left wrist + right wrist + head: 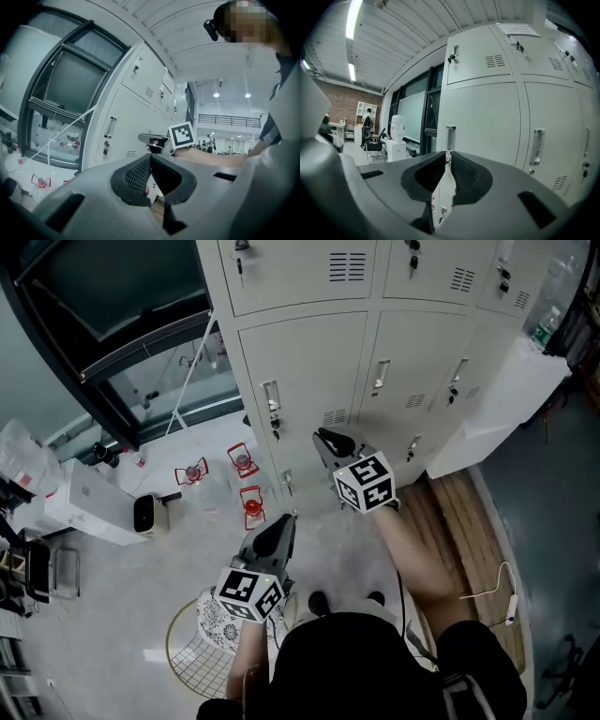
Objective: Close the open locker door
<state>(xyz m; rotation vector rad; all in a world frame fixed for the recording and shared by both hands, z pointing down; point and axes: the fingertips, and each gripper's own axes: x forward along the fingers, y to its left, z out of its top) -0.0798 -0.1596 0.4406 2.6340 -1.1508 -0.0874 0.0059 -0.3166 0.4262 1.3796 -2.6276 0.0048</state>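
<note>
Both pairs of jaws meet, empty: left gripper [286,519] lower centre, right gripper [325,437] mid-frame before the lockers [309,362]; the open locker door [502,404] juts out upper right.

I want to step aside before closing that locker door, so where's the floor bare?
Bare grey floor lies between the lockers and the round stool. The wooden strip beside the open locker door is also free. Left is crowded: red wire stands and a white box.
</note>
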